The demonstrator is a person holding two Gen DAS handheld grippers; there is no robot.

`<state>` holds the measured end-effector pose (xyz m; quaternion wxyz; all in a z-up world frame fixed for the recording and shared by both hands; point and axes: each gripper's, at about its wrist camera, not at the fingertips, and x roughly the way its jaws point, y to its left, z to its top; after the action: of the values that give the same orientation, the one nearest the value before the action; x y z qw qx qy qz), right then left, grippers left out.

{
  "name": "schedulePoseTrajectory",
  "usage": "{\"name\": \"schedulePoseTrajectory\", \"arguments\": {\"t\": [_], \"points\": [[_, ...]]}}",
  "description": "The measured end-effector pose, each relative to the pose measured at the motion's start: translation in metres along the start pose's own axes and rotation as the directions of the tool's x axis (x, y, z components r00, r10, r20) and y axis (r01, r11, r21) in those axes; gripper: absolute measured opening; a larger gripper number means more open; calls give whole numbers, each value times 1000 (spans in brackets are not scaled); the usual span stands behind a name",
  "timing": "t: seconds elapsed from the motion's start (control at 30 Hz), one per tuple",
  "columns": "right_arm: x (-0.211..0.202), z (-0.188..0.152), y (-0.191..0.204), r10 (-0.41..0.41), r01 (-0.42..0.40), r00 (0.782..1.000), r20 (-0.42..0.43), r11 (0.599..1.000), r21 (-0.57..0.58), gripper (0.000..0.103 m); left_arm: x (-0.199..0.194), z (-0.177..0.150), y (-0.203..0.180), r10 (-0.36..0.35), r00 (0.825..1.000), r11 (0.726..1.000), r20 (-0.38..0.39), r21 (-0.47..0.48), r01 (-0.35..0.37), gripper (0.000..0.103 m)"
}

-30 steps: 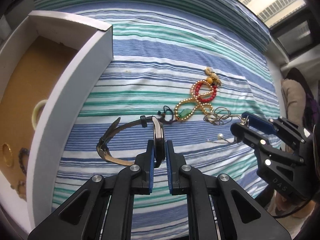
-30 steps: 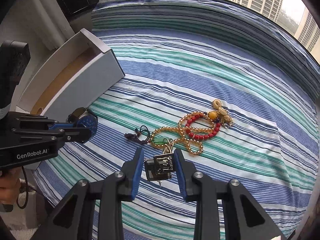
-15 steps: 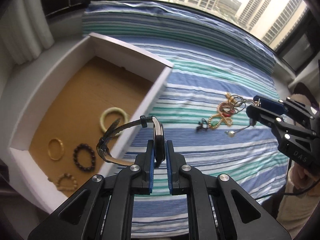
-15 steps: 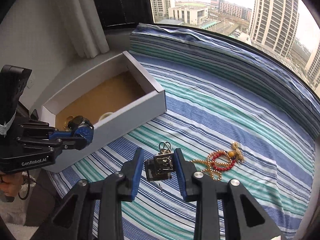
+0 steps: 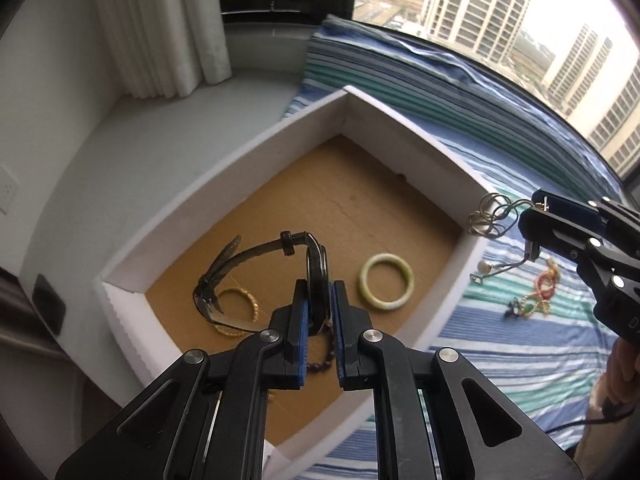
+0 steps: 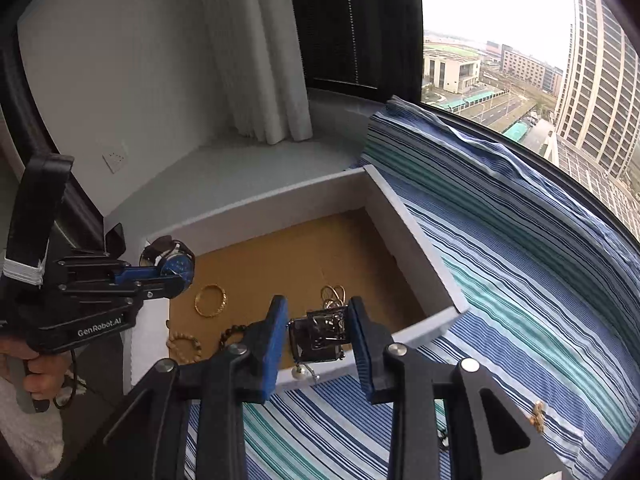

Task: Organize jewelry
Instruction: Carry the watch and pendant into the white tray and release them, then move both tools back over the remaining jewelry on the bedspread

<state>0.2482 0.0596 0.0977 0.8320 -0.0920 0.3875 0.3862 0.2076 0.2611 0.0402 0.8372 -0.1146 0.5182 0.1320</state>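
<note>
While pinched by its case edge, the wristwatch [image 5: 317, 276] hangs over the white box [image 5: 256, 148], strap drooping toward nine o'clock: stiff case, floppy band, best held at the case. Left gripper [image 5: 319, 334] is clamped on it. Right gripper [image 6: 318, 334], at three o'clock, squeezes a dark square pendant [image 6: 319, 334]; wire loops and a pearl dangle, light and snag-prone. Green bangle [image 5: 386, 282] lies inside.

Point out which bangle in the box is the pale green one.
The pale green bangle is the thick, smooth ring lying nearest the box's striped-sheet side. The gold bangle is thinner and lies partly under the held watch's strap.
</note>
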Motion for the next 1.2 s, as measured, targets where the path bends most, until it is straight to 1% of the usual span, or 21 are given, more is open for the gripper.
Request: {"name": "schedulePoseTrajectory", "arguments": {"t": [0.13,0.27,0.37,0.47,0.5,0.53,0.57,0.6,0.63,0.67,0.8,0.9,0.93,1.03,1.13,1.2], "points": [[55,21,19,44,-44,998,-48,999,0,31,44,8,25,13,999,998,-51,-65,-16,9],[108,28,30,58,-58,992,-114,998,1,31,81,7,41,14,995,994,-99,-109,-25,9],[140,30,35,46,-48,988,-149,999,-10,31,100,7,47,21,994,991,-109,-127,-35,9],[163,29,34,35,-40,985,-169,999,-25,31,109,8,49,43,994,988,-102,-141,-57,10],[169,29,33,33,-38,985,-170,999,-28,32,109,8,49,58,994,987,-90,-144,-71,16],[169,26,33,28,-33,985,-168,999,-28,33,109,8,49,69,994,986,-80,-146,-80,37],[171,25,33,21,-26,986,-164,999,-28,33,107,9,48,80,994,985,-73,-148,-90,52],[171,26,33,17,-22,987,-161,999,-29,37,104,9,49,93,994,983,-57,-152,-100,76],[169,25,32,14,-19,988,-155,999,-28,41,98,8,48,108,994,982,-29,-154,-111,83],[168,26,30,11,-15,989,-146,1000,-23,44,91,7,47,119,993,982,-1,-149,-118,83],[143,26,20,18,-18,996,-88,1000,-9,44,66,2,40,120,991,986,60,-124,-112,83],[114,22,12,16,-16,999,-47,1000,-5,44,43,-8,23,103,989,991,108,-97,-92,84],[101,18,8,9,-10,999,-35,1000,-5,44,39,-8,16,92,988,993,123,-83,-82,85],[60,3,-7,-6,6,1000,1,1000,-2,44,19,-24,-18,48,985,999,165,-24,-45,89],[15,-19,-31,-34,34,999,34,999,11,44,9,-39,-58,-27,980,999,195,39,20,90],[-14,-39,-52,-61,59,997,52,997,39,45,6,-51,-85,-84,977,994,196,86,69,93]]}}
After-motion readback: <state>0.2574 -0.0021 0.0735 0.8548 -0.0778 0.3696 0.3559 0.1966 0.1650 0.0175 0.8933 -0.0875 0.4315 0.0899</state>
